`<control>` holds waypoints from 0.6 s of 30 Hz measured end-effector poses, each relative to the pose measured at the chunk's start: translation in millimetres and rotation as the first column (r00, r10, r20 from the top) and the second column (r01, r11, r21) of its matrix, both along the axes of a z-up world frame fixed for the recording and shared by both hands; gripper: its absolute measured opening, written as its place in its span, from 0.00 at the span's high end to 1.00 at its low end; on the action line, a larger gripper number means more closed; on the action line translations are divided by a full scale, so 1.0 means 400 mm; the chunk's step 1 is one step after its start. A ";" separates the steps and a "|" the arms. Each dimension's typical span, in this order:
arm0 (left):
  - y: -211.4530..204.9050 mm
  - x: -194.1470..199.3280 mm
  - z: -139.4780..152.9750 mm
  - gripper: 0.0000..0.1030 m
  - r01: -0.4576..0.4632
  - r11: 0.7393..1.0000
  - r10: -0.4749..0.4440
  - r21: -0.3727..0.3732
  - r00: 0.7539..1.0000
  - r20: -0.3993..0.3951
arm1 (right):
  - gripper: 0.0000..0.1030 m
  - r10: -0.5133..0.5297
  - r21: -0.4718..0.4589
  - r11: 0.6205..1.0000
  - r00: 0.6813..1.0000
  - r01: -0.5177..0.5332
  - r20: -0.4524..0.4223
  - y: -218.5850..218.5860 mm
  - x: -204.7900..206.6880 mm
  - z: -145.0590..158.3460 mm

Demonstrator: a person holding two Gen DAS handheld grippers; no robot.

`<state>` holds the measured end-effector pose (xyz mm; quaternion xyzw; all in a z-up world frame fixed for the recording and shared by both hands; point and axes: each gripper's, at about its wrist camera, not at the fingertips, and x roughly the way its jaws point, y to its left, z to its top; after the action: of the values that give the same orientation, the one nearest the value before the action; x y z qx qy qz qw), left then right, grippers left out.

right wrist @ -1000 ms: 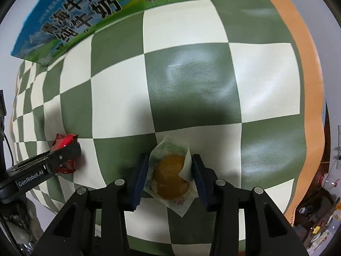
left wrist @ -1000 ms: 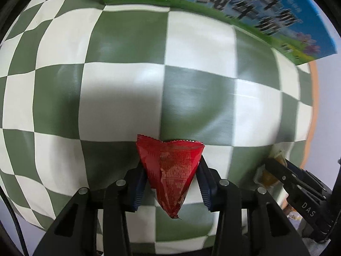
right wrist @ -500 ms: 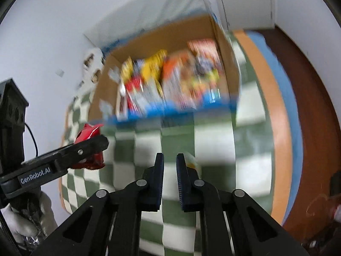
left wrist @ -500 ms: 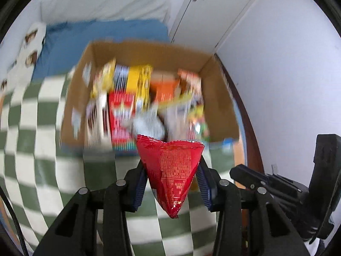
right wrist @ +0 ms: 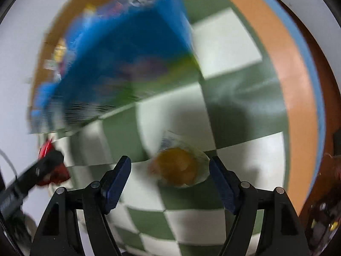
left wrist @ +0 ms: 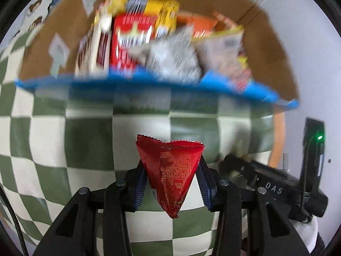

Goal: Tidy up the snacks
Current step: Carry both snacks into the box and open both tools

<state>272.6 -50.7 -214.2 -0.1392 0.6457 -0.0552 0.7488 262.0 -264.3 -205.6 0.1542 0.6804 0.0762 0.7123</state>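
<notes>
My left gripper (left wrist: 171,183) is shut on a red triangular snack packet (left wrist: 171,170), held above the green-and-white checked cloth (left wrist: 42,138) just short of the snack box (left wrist: 272,49). In the right wrist view my right gripper (right wrist: 170,175) has its jaws opening. A round yellow pastry in a clear wrapper (right wrist: 178,167) lies on the cloth between them, and neither pad touches it. The left gripper (right wrist: 42,170) with the red packet (right wrist: 45,151) shows at the left edge of that view. The right gripper (left wrist: 255,177) shows low on the right of the left wrist view.
The cardboard box, blue on its outside (right wrist: 127,53), holds several upright snack packs (left wrist: 132,40) and stands on the checked cloth. The cloth has an orange border (right wrist: 298,85) on the right, with dark floor beyond. A white wall rises to the right.
The right jaws have spread apart and the pastry they held a second ago now lies loose on the cloth. The left gripper keeps the red packet, and the box looms nearer.
</notes>
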 end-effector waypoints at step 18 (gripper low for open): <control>-0.085 -0.058 -0.092 0.61 0.031 0.996 -0.030 0.088 0.999 -0.016 | 0.51 0.091 -0.166 0.984 0.990 -0.073 0.109 0.063 -0.052 0.004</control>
<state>249.4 -84.6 -250.8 -0.0966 0.6549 -0.0373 0.7486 241.1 -239.1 -203.8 0.0631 0.6477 0.0590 0.7570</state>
